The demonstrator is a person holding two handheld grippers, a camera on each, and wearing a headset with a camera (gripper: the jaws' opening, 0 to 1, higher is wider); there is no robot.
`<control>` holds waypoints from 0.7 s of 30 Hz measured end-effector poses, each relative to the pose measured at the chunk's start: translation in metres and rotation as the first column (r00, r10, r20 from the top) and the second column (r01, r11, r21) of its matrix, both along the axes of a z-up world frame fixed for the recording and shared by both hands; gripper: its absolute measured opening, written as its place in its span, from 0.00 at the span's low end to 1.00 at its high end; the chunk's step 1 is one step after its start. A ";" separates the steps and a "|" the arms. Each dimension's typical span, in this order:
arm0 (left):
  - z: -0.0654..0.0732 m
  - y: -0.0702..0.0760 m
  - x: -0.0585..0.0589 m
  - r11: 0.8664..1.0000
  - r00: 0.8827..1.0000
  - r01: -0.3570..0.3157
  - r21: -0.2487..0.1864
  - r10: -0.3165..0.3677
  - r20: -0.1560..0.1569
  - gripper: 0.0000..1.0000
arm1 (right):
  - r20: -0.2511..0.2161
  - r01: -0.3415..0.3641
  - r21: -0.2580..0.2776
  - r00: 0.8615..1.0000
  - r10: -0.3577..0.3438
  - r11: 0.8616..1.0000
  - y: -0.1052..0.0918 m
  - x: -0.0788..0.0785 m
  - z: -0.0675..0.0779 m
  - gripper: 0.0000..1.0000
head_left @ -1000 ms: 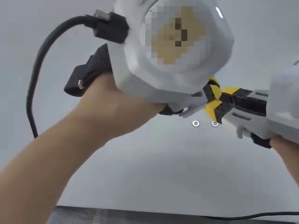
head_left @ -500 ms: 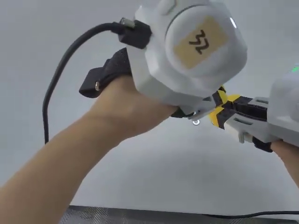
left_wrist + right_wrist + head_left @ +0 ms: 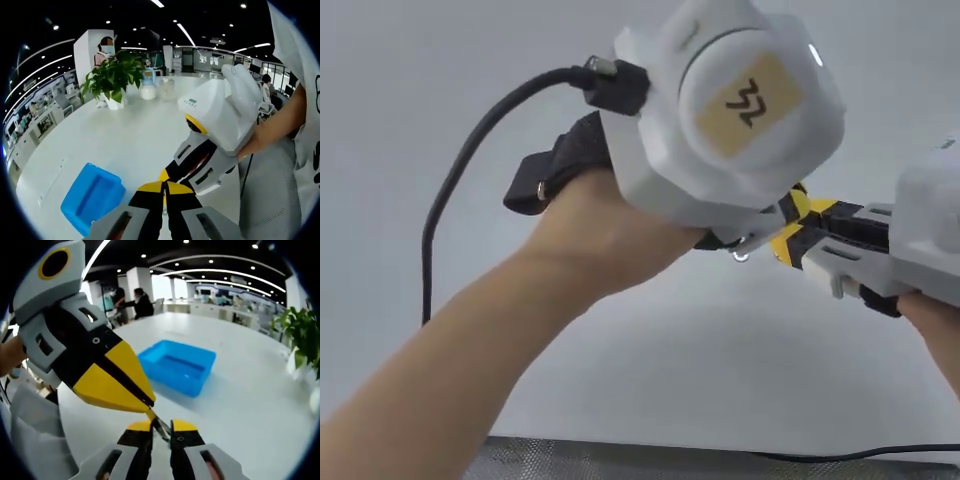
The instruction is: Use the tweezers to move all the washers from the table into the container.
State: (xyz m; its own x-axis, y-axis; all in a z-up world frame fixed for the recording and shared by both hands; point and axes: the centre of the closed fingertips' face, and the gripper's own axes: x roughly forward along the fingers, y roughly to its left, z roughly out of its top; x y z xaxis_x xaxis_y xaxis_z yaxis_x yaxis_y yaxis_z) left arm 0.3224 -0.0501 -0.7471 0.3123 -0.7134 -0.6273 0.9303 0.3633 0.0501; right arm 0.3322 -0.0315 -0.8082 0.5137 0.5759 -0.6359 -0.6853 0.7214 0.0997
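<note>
Lowered since before, the left gripper [image 3: 164,189] and right gripper [image 3: 161,428] are both clamping slim metal tweezers [image 3: 152,416]; whether the tips are spread cannot be told. They are hovering over a small silver ring washer [image 3: 740,257] lying well in from the white desk's [image 3: 670,370] near edge. It is likely light, flat and slippery, best pinched across its rim.

Probably an open-plan office, long white table [image 3: 125,135], potted plant [image 3: 114,75], ceiling light strips [image 3: 220,272], people [image 3: 141,302] at desks

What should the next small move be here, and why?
Probably lower the tweezers toward the washer: the left hand-held gripper is shut on them, they run between the right hand-held gripper's jaws, and the washer lies on the table just below them in the head view.
</note>
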 end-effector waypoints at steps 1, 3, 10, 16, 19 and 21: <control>0.001 0.000 0.000 1.000 1.000 -0.003 -0.002 0.003 0.003 0.00 | -0.002 -0.001 -0.003 1.000 0.001 1.000 0.000 0.000 -0.002 0.09; 0.001 -0.001 0.002 1.000 1.000 -0.011 -0.011 0.011 0.001 0.00 | 0.008 -0.002 -0.003 1.000 0.002 1.000 -0.001 0.001 -0.001 0.09; 0.000 -0.001 0.002 1.000 1.000 -0.002 -0.011 0.002 -0.007 0.00 | 0.070 -0.087 -0.128 0.993 0.096 0.988 -0.002 0.000 -0.002 0.05; 0.000 -0.004 -0.004 1.000 1.000 0.014 0.003 -0.014 -0.010 0.00 | 0.081 -0.117 -0.185 0.988 0.134 0.976 0.000 -0.004 -0.004 0.04; -0.002 -0.001 -0.006 1.000 1.000 0.025 0.018 -0.025 -0.006 0.00 | 0.095 -0.136 -0.227 0.983 0.160 0.965 -0.001 -0.005 -0.004 0.03; -0.001 -0.001 -0.008 0.999 0.999 0.038 0.022 -0.038 -0.010 0.00 | 0.094 -0.151 -0.231 0.980 0.176 0.961 0.003 -0.006 -0.003 0.03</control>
State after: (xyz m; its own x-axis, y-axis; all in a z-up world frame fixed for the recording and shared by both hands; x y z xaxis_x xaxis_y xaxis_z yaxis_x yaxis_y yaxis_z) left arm 0.3144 -0.0511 -0.7484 0.2793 -0.7106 -0.6458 0.9439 0.3266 0.0488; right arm 0.3260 -0.0286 -0.8117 0.5002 0.5088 -0.7006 -0.7932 0.5938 -0.1351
